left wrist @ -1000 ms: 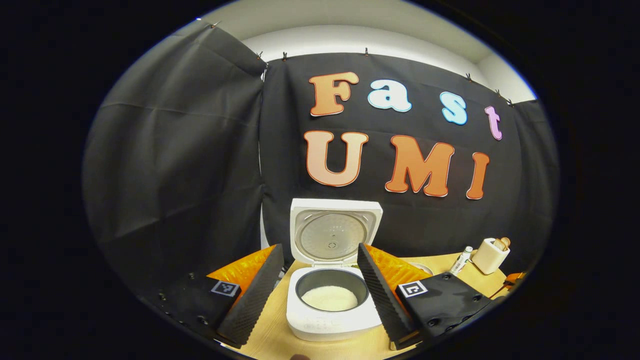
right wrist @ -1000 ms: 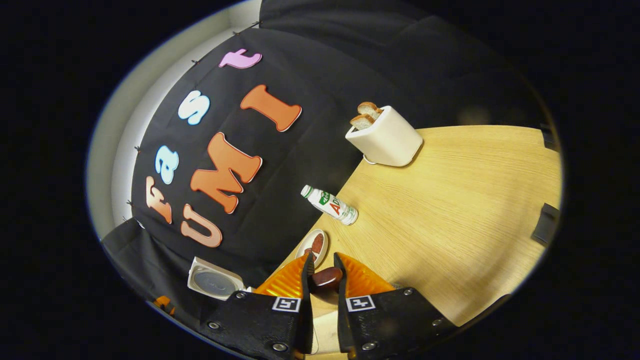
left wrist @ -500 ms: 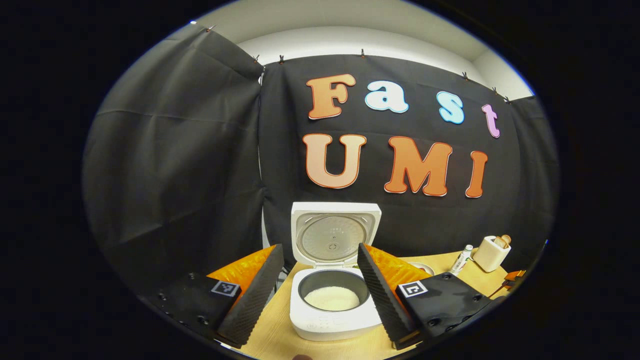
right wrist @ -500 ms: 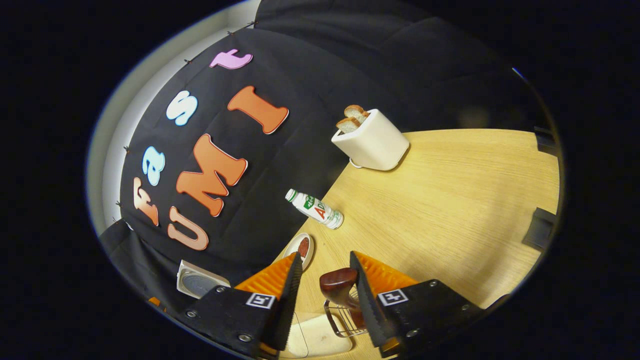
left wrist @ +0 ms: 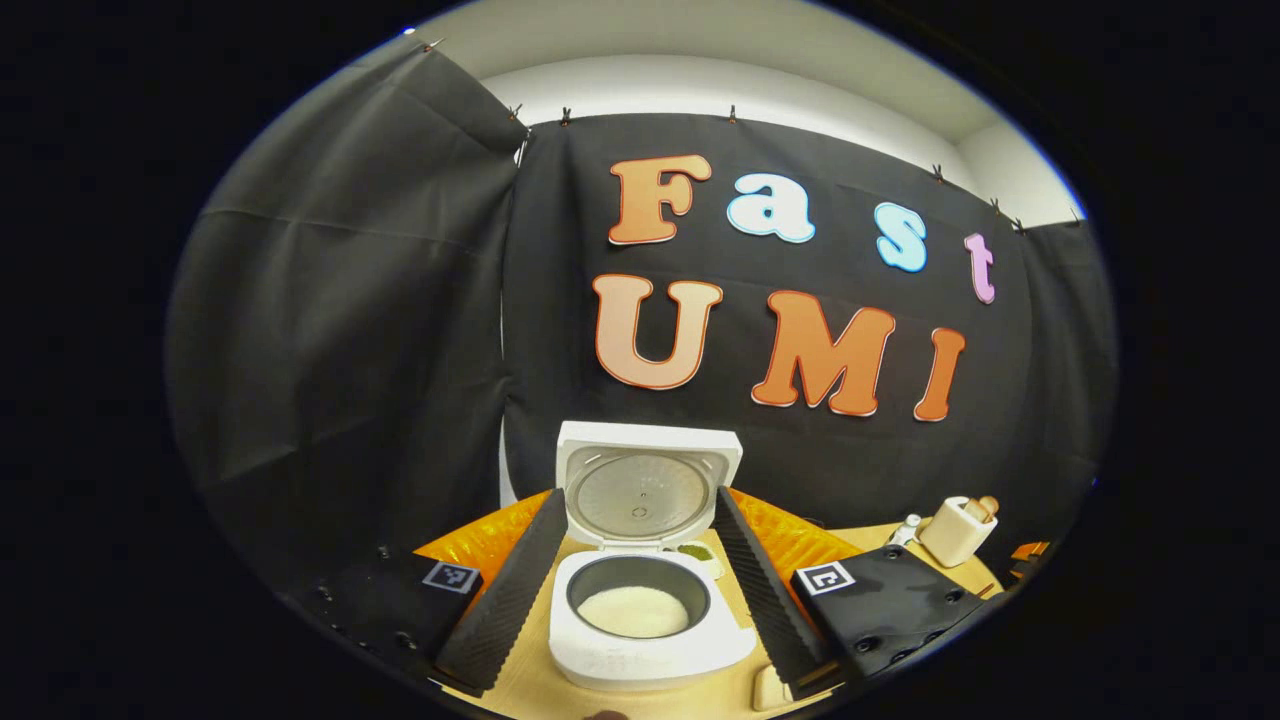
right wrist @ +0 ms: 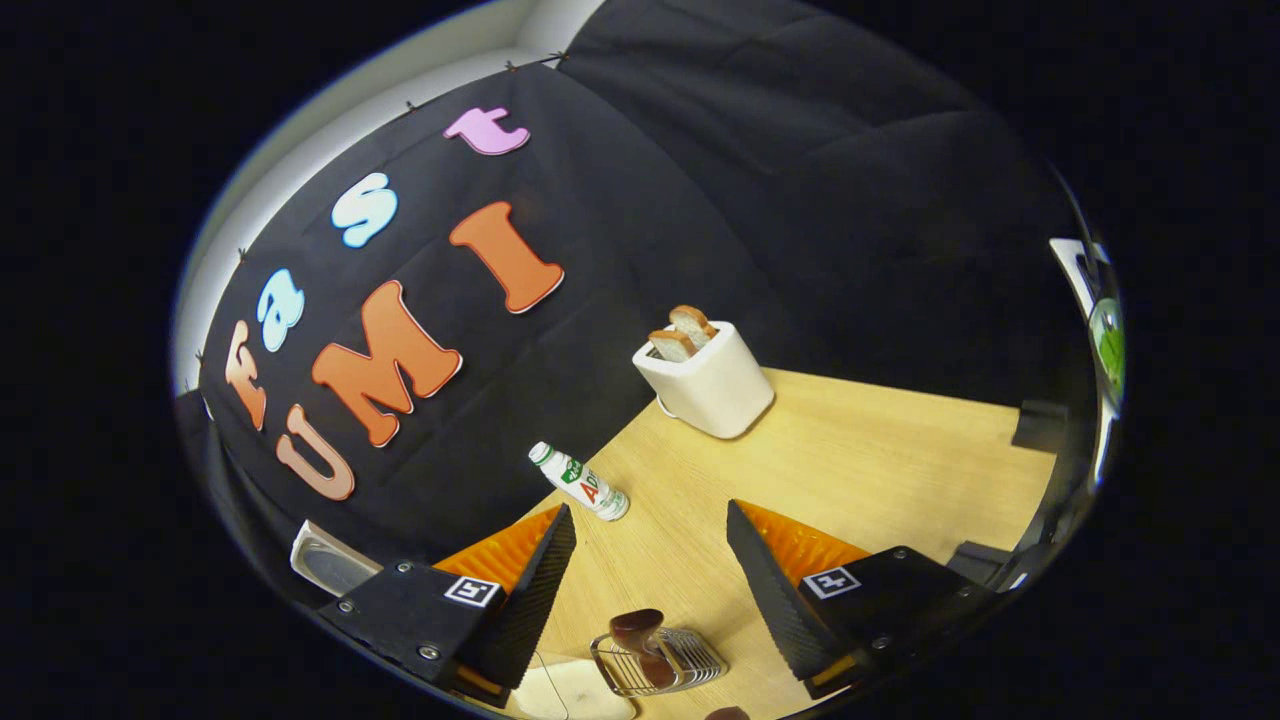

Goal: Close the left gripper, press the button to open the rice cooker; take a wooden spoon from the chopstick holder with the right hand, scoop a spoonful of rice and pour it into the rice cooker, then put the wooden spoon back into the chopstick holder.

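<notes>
bare table (right wrist: 860, 470) is lying ahead of the right gripper (right wrist: 650, 560); bottle (right wrist: 580, 482) and toaster (right wrist: 710, 380) are standing beyond its left finger.

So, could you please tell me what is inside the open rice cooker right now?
The rice cooker has its lid up, and its dark inner pot holds a low layer of white rice. The pot's front wall covers the near edge of the rice, so its full depth cannot be seen.

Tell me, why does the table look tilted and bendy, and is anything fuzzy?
In the right gripper view the table slants and its edge curves because the fisheye lens bends things; the toaster and bottle lean too, yet stay sharp. In the left gripper view the rice cooker looks crisp, lit evenly, no glare.
</notes>
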`<state>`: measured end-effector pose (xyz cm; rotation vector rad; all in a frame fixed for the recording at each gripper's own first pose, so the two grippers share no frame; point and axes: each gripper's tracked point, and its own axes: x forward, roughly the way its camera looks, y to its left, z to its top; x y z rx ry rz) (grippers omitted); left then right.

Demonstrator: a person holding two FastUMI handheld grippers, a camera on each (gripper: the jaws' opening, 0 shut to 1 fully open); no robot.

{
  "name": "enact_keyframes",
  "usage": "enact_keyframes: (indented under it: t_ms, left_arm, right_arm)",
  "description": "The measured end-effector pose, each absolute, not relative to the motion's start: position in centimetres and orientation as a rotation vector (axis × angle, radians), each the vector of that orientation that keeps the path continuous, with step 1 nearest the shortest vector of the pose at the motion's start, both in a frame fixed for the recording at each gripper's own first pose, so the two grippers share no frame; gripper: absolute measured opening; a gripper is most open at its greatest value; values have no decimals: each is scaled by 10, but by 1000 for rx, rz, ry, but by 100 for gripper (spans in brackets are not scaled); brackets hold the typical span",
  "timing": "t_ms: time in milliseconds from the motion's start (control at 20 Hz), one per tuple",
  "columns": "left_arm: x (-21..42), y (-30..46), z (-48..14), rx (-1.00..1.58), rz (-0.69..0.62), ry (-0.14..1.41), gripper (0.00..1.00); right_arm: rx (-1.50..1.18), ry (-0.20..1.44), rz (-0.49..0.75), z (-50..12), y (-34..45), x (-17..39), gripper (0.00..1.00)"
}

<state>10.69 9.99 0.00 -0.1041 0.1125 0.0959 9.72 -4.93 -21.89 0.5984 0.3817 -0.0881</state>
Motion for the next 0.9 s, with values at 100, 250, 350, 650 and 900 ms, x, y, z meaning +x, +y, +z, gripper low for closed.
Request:
enact_keyframes:
  t_ms: [100, 250, 350, 650, 900]
  left_arm:
    - [125, 107, 18, -98, 122, 90, 100]
    - [159, 108, 39, -67, 124, 109, 100]
    - [187, 102, 43, -63, 92, 137, 100]
    - [265, 94, 36, -108, 55, 229, 100]
    - [324, 97, 0, -45, 56, 351, 97]
  right_arm:
    - [570, 371, -68, -201, -41, 96, 94]
    - [550, 354, -26, -179, -22, 95, 94]
    - [532, 341, 2, -169, -8, 96, 94]
    - [495, 326, 48, -149, 13, 93, 94]
    - [491, 336, 39, -150, 12, 86, 94]
